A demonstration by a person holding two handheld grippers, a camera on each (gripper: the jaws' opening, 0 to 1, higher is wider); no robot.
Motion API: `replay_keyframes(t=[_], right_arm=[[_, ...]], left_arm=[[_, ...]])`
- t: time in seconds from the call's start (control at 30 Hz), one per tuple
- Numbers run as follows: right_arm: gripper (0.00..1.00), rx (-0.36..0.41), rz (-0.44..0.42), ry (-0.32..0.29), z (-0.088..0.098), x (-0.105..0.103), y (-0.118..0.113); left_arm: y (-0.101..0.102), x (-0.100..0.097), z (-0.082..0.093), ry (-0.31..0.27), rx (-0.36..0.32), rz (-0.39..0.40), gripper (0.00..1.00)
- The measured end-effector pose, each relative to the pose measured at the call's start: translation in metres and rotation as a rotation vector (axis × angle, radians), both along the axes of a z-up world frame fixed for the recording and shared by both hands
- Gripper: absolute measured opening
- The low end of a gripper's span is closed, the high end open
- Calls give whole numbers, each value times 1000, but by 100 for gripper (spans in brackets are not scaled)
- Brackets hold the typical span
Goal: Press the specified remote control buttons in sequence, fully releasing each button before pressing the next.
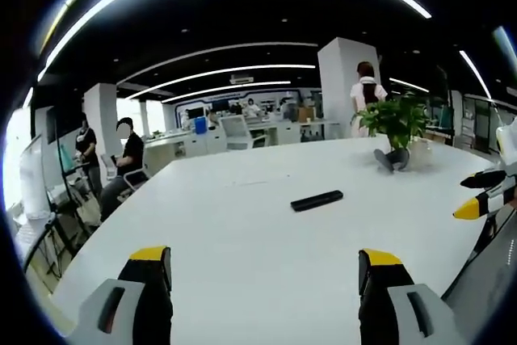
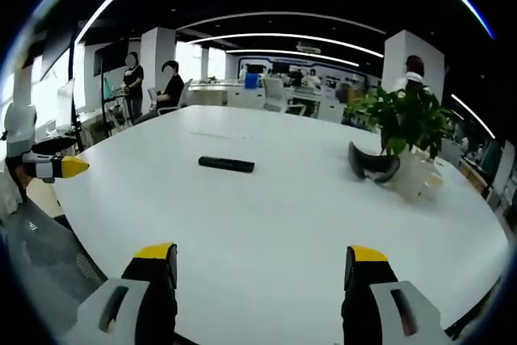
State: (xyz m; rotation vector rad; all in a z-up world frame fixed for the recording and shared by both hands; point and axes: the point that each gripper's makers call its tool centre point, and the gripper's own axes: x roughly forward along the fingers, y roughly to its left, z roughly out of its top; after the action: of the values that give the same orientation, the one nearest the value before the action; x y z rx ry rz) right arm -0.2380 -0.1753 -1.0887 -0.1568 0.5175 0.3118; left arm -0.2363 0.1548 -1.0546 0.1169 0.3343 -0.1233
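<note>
A black remote control (image 1: 317, 199) lies flat on the white table (image 1: 242, 240), well ahead of my left gripper (image 1: 264, 268), whose yellow-tipped jaws stand wide apart with nothing between them. In the right gripper view the same remote control (image 2: 226, 164) lies left of centre on the table (image 2: 275, 224), far beyond my right gripper (image 2: 262, 264), also open and empty. The right gripper's yellow tip (image 1: 477, 204) enters the left gripper view from the right edge. The left gripper's tip (image 2: 60, 167) shows at the left edge of the right gripper view.
A potted green plant (image 1: 396, 123) in a white pot (image 2: 408, 174) stands on the table's far side, with a dark curved object (image 2: 371, 163) lying beside it. People (image 1: 125, 159) sit and stand beyond the table among desks and office chairs (image 1: 234, 131).
</note>
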Motion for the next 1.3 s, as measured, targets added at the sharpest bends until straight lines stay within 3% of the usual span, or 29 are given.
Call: replay_keyframes(t=[0.7,1.3], right_arm=[[84,7,-1,-1,0,0,-1],[83,12,1,-9,2,0,0]], left_arm=[[-5,2,-6,34,55,-22,100],[-4,2,-6,34,-6,-15,100]])
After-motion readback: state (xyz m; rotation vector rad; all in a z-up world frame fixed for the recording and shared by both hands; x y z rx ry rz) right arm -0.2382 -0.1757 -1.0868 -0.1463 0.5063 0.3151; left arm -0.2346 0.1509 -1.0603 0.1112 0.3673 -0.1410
